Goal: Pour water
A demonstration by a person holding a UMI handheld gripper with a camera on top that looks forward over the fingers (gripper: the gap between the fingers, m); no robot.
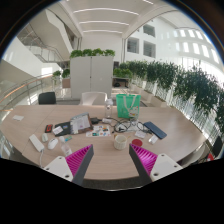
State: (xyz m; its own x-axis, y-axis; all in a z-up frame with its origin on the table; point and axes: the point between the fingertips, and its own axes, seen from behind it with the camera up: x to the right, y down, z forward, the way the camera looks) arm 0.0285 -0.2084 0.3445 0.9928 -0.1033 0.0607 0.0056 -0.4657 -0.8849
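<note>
The gripper (109, 162) is held above the near edge of a wooden table (170, 145), fingers spread wide with nothing between them; the pink pads (78, 160) face each other across bare tabletop. A small pale cup (120, 141) stands just ahead of the fingers, slightly toward the right one, upright on the table and apart from both. Beyond it, farther along the same line, stands a green container (125, 105), upright with its long axis vertical; this is judged to be the likely water vessel, though its contents cannot be seen. A dark flat object (155, 130) lies right of the cup. Left of centre is a cluster of papers and small items (70, 127), too small to identify. No brand, label or writing is legible anywhere. Pouring has not begun; the coming move requires a forward reach past the cup.
</note>
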